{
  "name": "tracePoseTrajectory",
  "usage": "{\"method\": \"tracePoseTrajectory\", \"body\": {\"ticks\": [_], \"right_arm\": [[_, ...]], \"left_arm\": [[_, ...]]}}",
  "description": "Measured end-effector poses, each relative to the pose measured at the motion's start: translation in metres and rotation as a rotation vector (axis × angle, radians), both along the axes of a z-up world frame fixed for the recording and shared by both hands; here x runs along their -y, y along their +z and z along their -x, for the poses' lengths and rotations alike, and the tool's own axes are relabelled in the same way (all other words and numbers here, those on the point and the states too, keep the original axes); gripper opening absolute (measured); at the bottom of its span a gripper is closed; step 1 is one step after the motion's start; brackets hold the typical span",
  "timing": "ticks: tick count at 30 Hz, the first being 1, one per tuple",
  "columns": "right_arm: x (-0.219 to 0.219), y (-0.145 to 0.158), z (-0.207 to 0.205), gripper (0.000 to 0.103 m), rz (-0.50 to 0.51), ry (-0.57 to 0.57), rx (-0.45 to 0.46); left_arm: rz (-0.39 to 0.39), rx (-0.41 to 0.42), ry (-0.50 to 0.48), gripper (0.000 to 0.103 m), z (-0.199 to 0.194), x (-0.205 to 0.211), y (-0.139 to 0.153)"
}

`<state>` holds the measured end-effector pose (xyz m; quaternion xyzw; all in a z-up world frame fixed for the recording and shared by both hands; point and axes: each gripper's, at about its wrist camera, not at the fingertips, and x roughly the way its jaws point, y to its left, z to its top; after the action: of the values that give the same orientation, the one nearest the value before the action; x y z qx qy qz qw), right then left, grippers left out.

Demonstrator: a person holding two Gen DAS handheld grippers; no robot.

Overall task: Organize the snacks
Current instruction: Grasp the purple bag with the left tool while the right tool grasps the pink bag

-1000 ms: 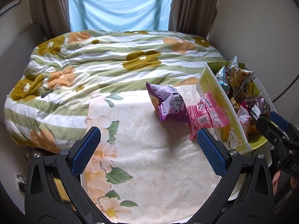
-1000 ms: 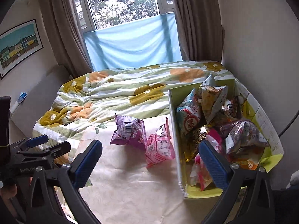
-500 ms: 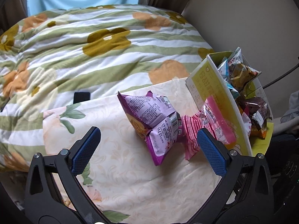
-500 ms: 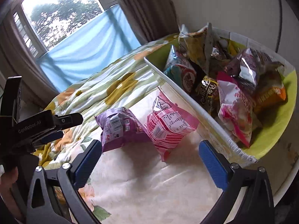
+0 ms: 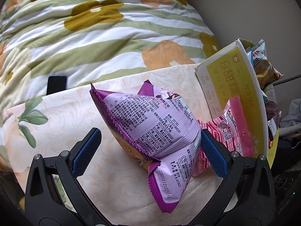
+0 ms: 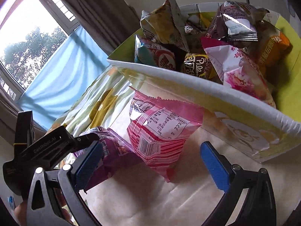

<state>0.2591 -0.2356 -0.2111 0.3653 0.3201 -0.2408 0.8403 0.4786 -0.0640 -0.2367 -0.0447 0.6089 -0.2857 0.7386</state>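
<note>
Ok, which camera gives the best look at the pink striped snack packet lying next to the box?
The right wrist view: the pink striped snack packet sits centred, its barcode and nutrition panel showing. In the left wrist view the same packet is half hidden behind the purple foil snack bag and one blue finger pad.

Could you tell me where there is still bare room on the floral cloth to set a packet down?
The cloth is bare left of the purple packet, out to its leaf print, and in front of the pink packet toward the right gripper. It is crowded where both packets touch beside the box wall; the box is heaped full.
</note>
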Motion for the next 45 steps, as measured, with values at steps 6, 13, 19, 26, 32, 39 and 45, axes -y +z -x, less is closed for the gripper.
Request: {"method": "tracePoseTrajectory", "body": {"ticks": [6,13,19,26,32,39,45], "right_arm": [[0.007,-0.016,-0.004,0.103,-0.047,-0.057,-0.004],[0.013,-0.022,-0.016,0.1,-0.054,-0.089,-0.023],[0.008,-0.025,-0.025,0.095,-0.041,-0.083,-0.045],[0.007,-0.026,-0.033,0.094,0.01,-0.069,-0.079],[0.007,-0.028,-0.039,0.078,0.05,-0.021,-0.119],[0.002,-0.019,-0.029,0.065,0.095,0.074,-0.127],[-0.008,0.011,-0.017,0.064,0.104,0.188,-0.093]], "left_arm": [[0.051,-0.051,-0.027,0.086,0.0,-0.002,-0.011],[0.047,-0.013,-0.052,0.065,0.003,-0.006,-0.005],[0.022,0.036,-0.07,0.065,0.008,-0.015,0.0],[0.012,0.064,-0.071,0.065,0.016,-0.03,0.002],[0.041,0.05,-0.024,0.064,0.024,-0.044,-0.002],[0.022,0.086,-0.007,0.061,0.041,-0.052,0.007],[0.025,0.15,0.043,0.061,0.063,-0.068,0.046]]}}
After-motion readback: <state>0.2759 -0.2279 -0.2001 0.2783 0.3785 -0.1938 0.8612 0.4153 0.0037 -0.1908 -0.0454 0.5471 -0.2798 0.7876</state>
